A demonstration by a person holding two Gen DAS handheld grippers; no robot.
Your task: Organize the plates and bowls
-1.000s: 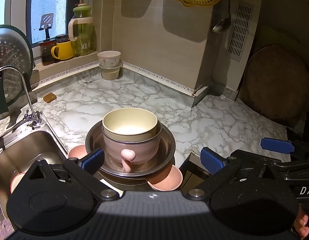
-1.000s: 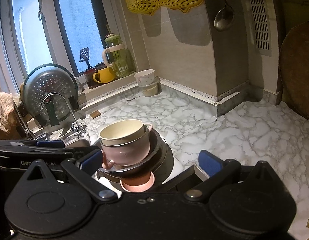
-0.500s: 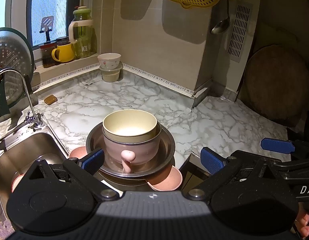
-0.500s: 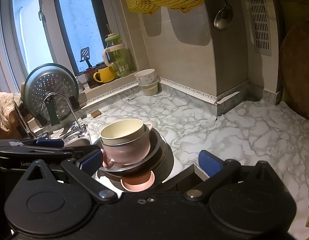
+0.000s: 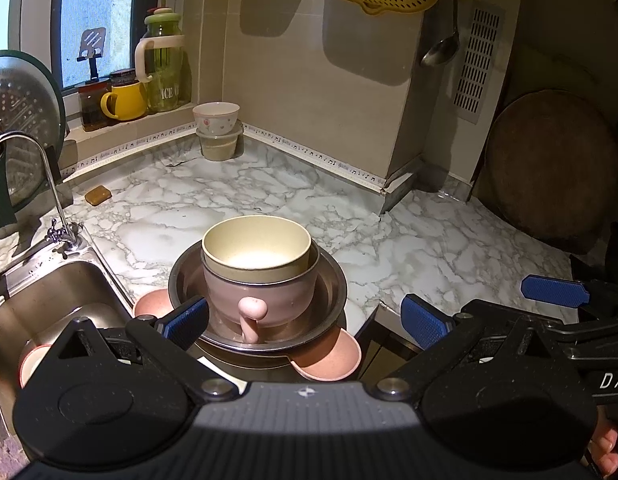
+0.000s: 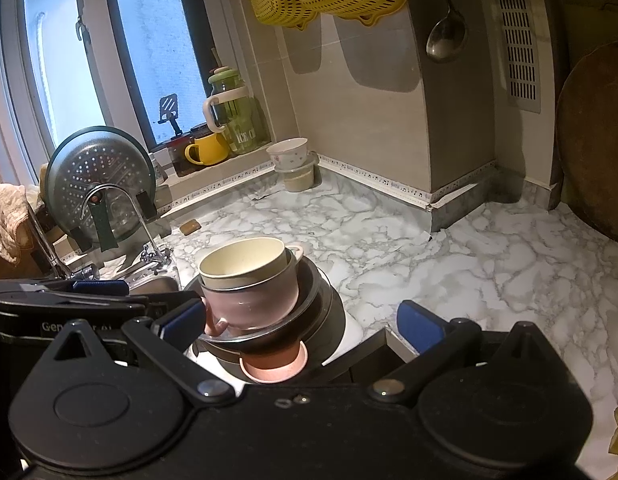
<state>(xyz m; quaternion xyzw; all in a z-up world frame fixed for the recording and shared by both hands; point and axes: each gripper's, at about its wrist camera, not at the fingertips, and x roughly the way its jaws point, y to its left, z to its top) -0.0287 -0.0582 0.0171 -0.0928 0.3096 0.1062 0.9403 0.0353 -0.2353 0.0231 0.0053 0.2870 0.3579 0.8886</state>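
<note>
A cream bowl (image 5: 257,248) sits inside a pink handled bowl (image 5: 265,300), which rests in a steel bowl (image 5: 333,284). Pink dishes (image 5: 329,360) lie under the steel bowl at the counter's front edge. My left gripper (image 5: 305,318) stands open, its blue pads on either side of the stack and apart from it. The right wrist view has the same cream bowl (image 6: 241,264), pink handled bowl (image 6: 253,304) and steel bowl (image 6: 313,288). My right gripper (image 6: 301,322) is open around the stack from the right. Its blue pad (image 5: 555,290) appears in the left wrist view.
A steel sink (image 5: 49,312) with a faucet (image 5: 41,184) lies left of the stack, a dish (image 5: 29,364) in it. A floral bowl (image 5: 215,118) on a tub stands in the back corner. A round wooden board (image 5: 549,164) leans at the right. Marble counter (image 5: 429,240) stretches behind.
Both views have drifted only slightly. The stack stands as before and both grippers stay open with nothing held.
</note>
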